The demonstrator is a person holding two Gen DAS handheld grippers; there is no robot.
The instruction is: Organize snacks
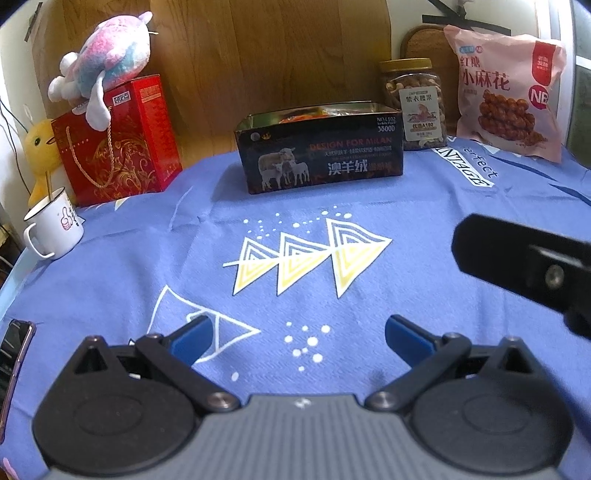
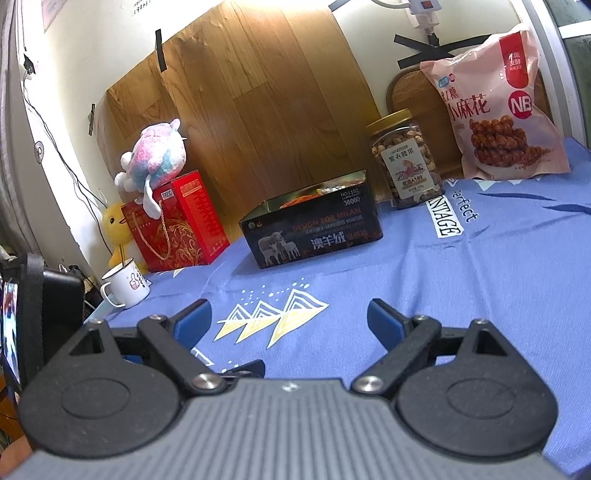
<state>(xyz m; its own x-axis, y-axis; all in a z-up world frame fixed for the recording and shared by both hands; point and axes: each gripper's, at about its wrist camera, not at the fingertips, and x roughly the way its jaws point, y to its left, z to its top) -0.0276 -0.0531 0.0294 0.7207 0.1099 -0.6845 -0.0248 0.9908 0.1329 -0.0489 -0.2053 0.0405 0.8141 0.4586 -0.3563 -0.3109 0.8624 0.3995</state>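
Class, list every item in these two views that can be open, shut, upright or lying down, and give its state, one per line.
left gripper: open, empty
right gripper: open, empty
black tin box: lid off, snacks inside
nut jar: lid on, upright
pink snack bag: sealed, upright
red gift box: upright, plush toy on top
white mug: upright

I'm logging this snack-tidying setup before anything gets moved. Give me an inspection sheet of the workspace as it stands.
Surface: blue printed cloth covers the table, lightly creased.
Job's things: open black tin with wrappers inside; nut jar, lid on, beside it; pink snack bag upright at the back.
Clutter: red gift box with a plush toy on top; yellow plush; white mug; phone at the table edge.
Grippers: left gripper open, empty; right gripper open, empty.
Cables: wires down the wall; power strip above.
Surroundings: wood panel taped to the wall.
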